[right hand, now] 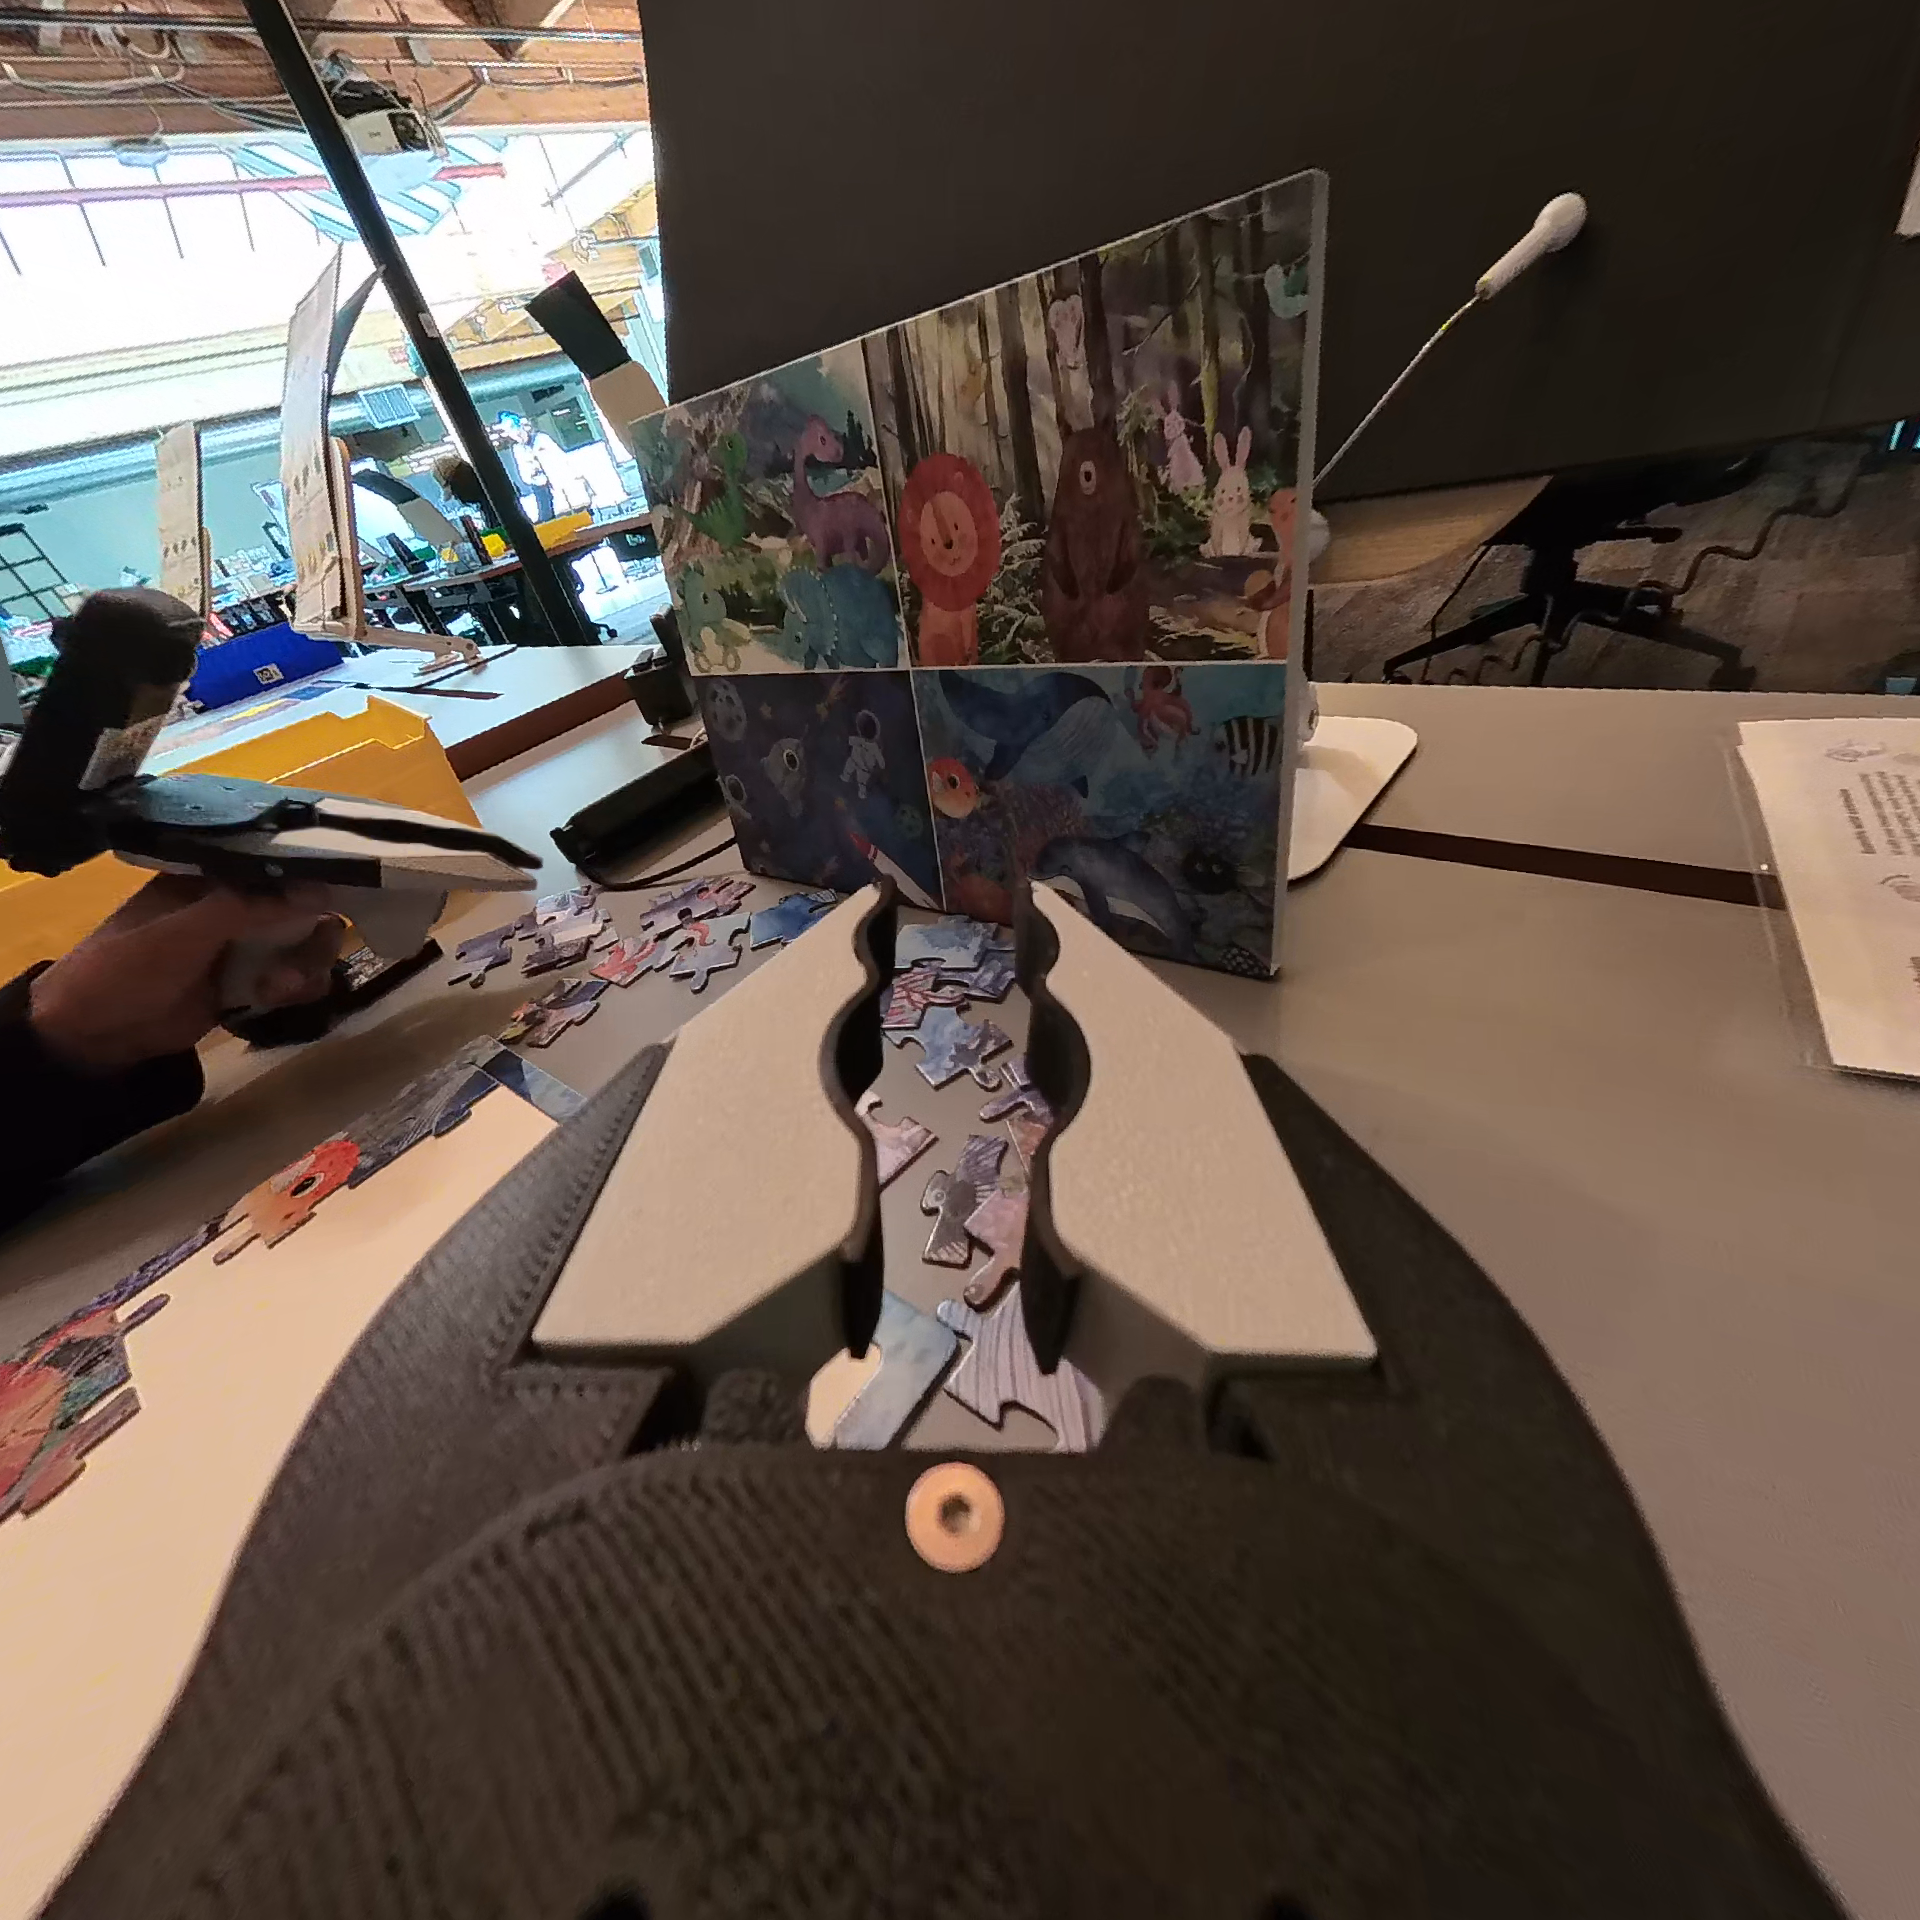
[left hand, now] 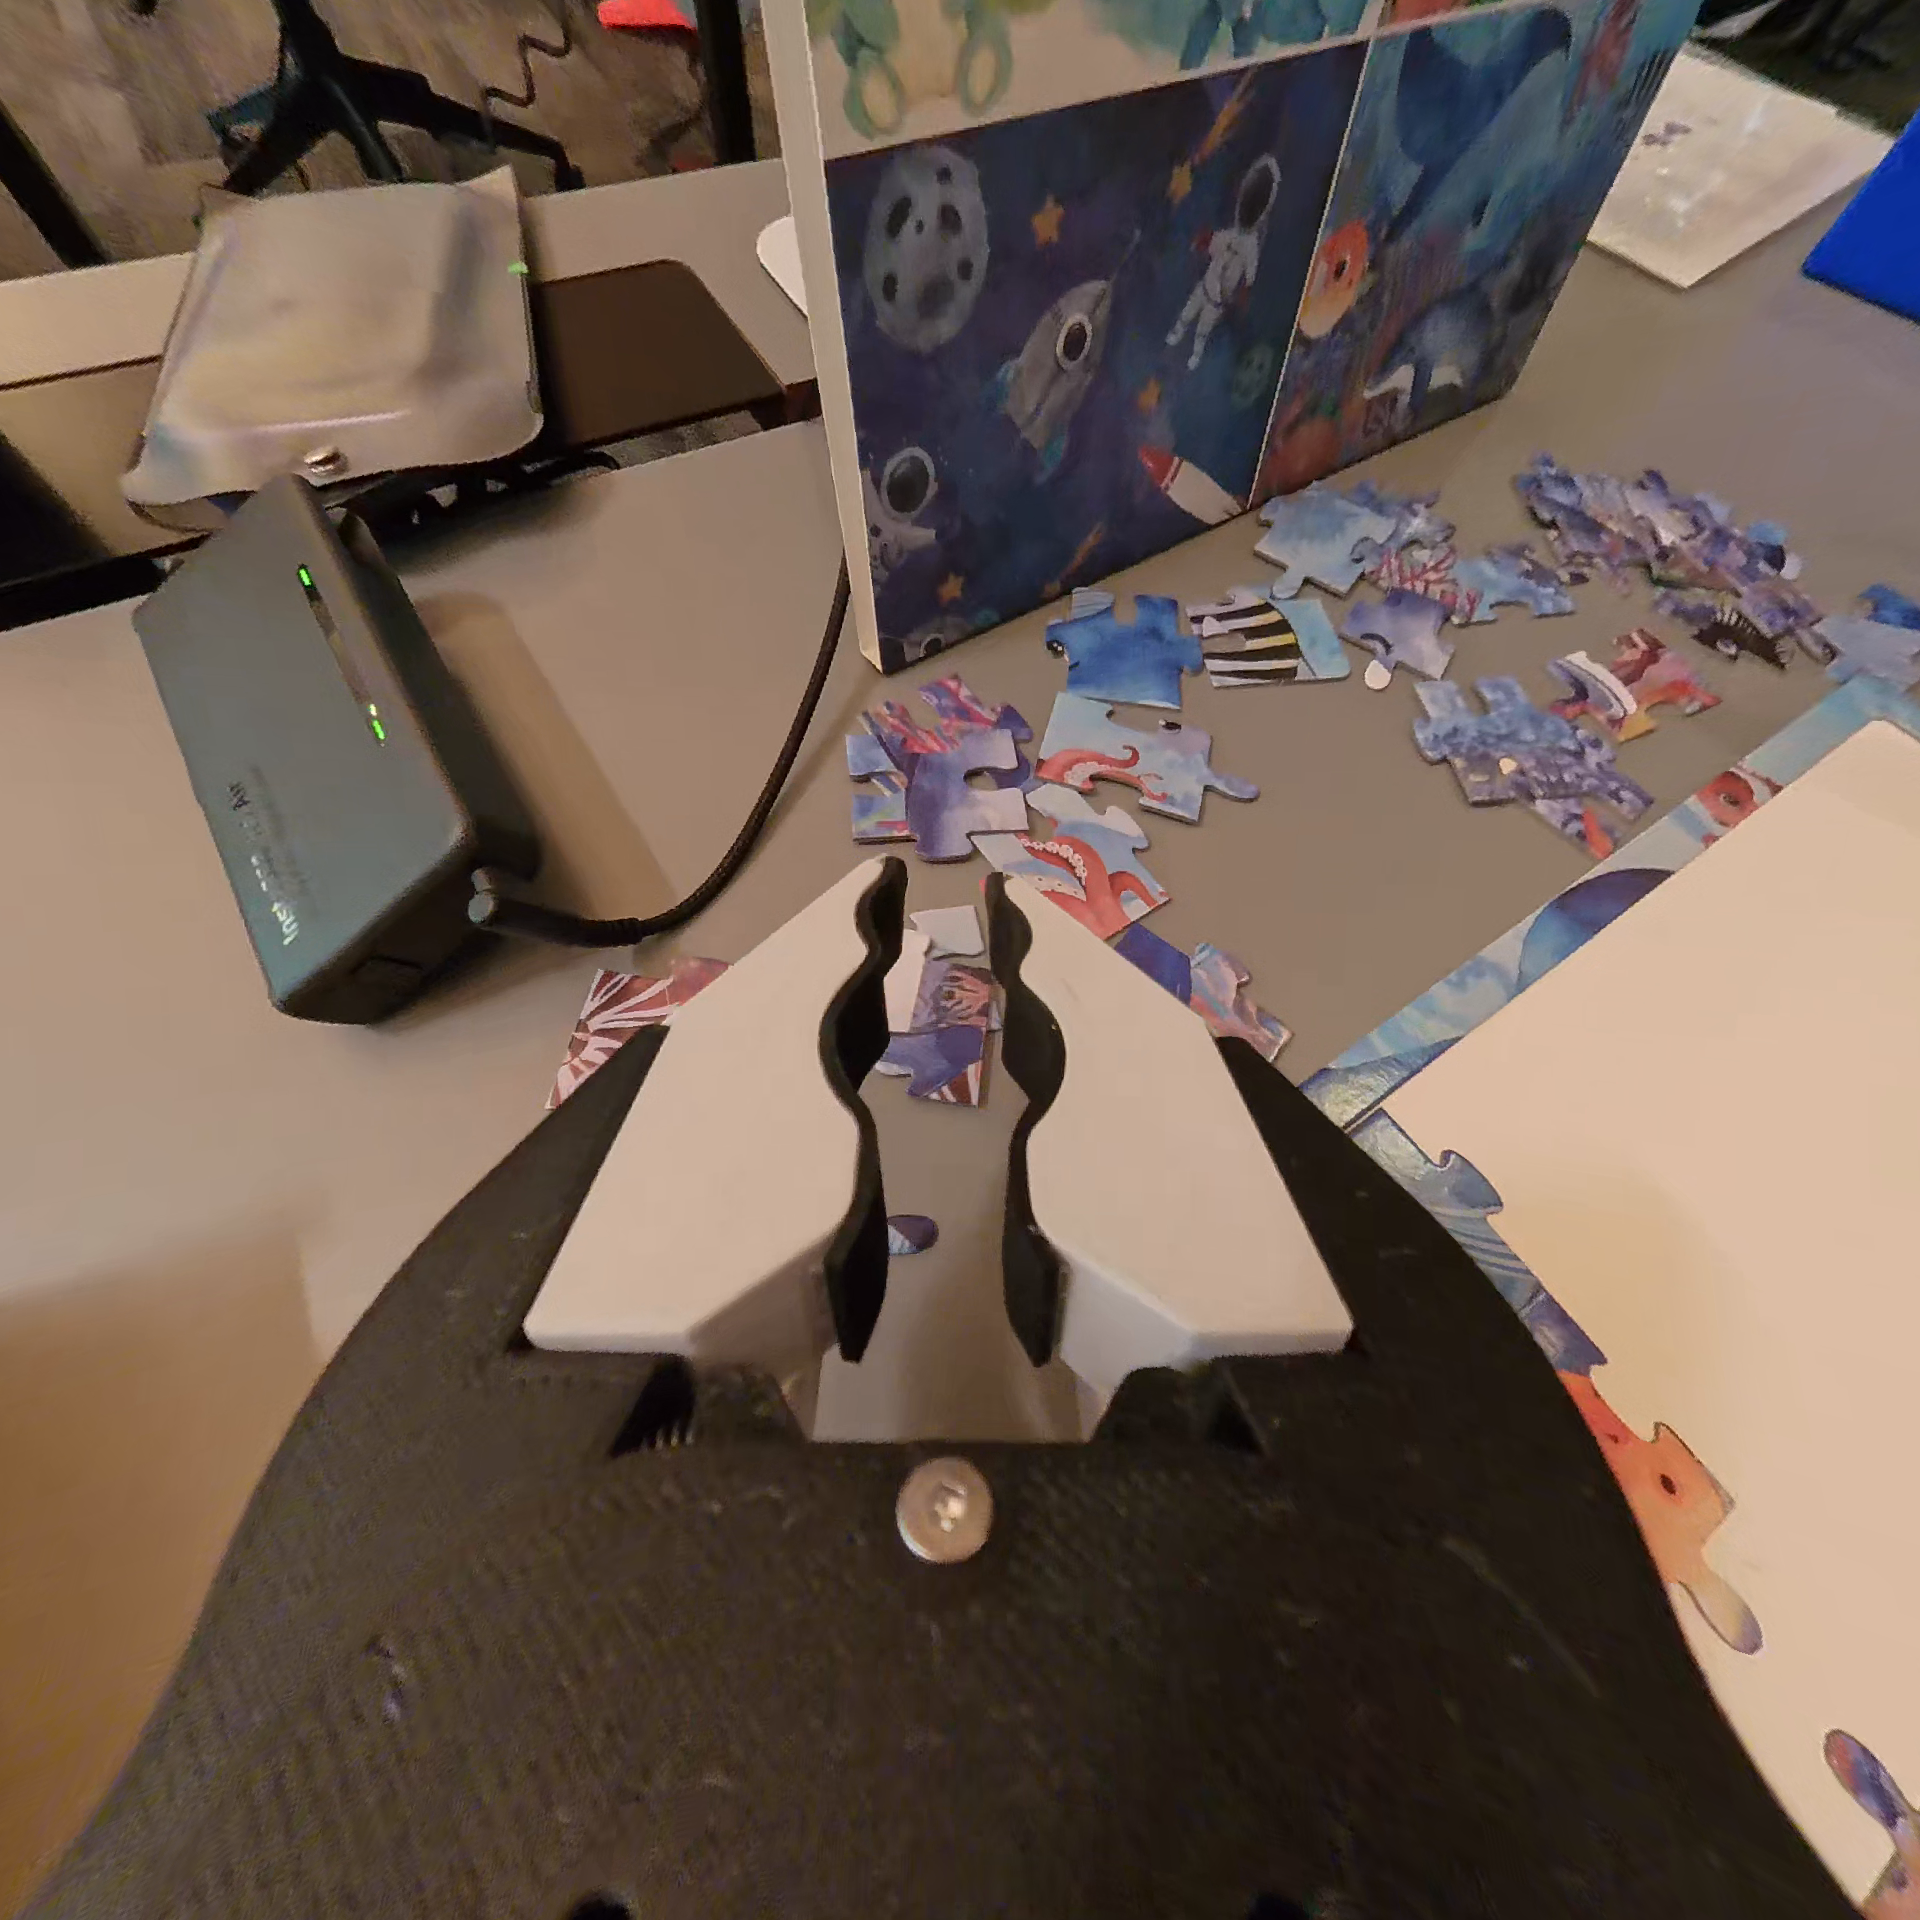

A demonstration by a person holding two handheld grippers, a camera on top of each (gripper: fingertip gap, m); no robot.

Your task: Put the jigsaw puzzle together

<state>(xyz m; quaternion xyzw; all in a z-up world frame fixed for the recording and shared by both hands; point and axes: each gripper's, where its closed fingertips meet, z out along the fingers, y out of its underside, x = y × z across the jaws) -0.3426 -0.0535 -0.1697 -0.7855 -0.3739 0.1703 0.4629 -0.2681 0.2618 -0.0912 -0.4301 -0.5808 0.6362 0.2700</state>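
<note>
- On the grey worktop (left hand: pixel 644 582), loose jigsaw pieces (left hand: pixel 1132 764) lie flat, scattered before the upright picture board (left hand: pixel 1049 395).
- Part-built puzzle edge (left hand: pixel 1455 987) runs diagonally away along a white sheet (left hand: pixel 1662 1195).
- Left claw (left hand: pixel 943 883) released, empty.
- Right claw (right hand: pixel 956 899) released, empty, above the pieces.

Bare grey table (right hand: pixel 1507 1195) is seen at the right of the right wrist view, bounded at the far right by a laminated sheet (right hand: pixel 1839 894). The centre is blocked by an upright picture board (right hand: pixel 1039 644), with loose pieces (right hand: pixel 644 935) scattered before it. In the left wrist view, the left side is taken up by a dark box (left hand: pixel 301 748) and its cable (left hand: pixel 727 883); the lower right is covered by a white board (left hand: pixel 1662 1195).
</note>
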